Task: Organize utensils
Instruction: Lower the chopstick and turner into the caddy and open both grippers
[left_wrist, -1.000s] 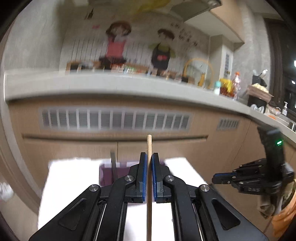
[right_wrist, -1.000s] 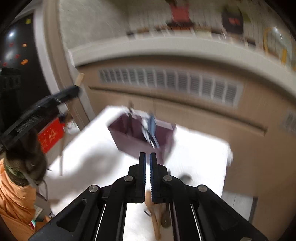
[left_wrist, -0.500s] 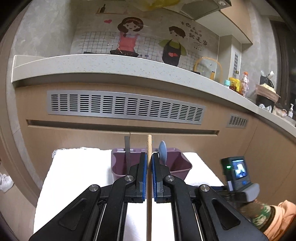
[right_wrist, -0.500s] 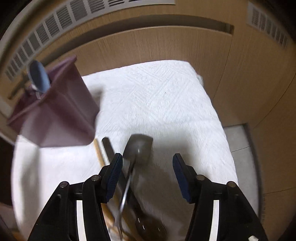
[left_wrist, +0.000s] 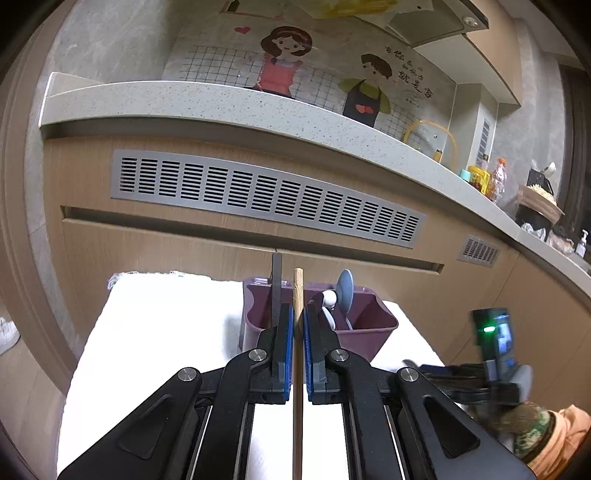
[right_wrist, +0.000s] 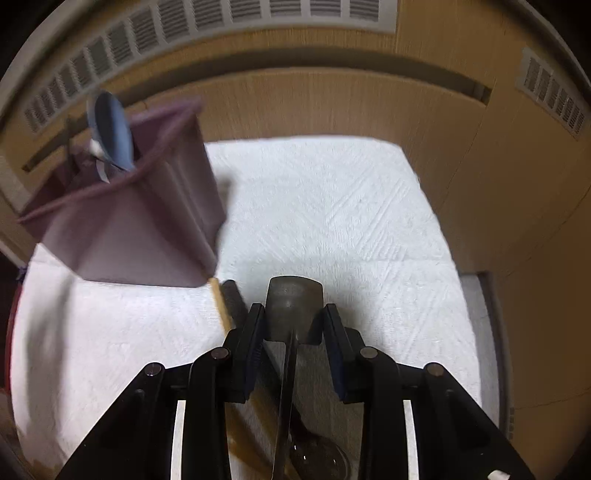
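Centrally, low in the left wrist view: left gripper (left_wrist: 298, 332), black with blue pads, jaws nearly together and clamped on a thin light wooden chopstick (left_wrist: 297, 373) held upright. Just behind its tip, mid-frame: a purple plastic utensil caddy (left_wrist: 369, 334) on a white textured cloth (left_wrist: 159, 325), holding a dark flat handle (left_wrist: 276, 291), a blue-grey spoon (left_wrist: 345, 288) and a white spoon (left_wrist: 328, 300). Blurred at the lower right edge: the right gripper (left_wrist: 436, 371), held by a gloved hand (left_wrist: 524, 424).

In the right wrist view, lower centre: right gripper (right_wrist: 294, 328), jaws narrow and closing around the flat grey end of a metal utensil (right_wrist: 294, 302) lying on the cloth (right_wrist: 332, 206); pads beside it, contact impossible to tell. Left of it: another wooden chopstick (right_wrist: 220, 306) and a dark handle (right_wrist: 234, 295). Upper left: the purple caddy (right_wrist: 140, 229), blurred.
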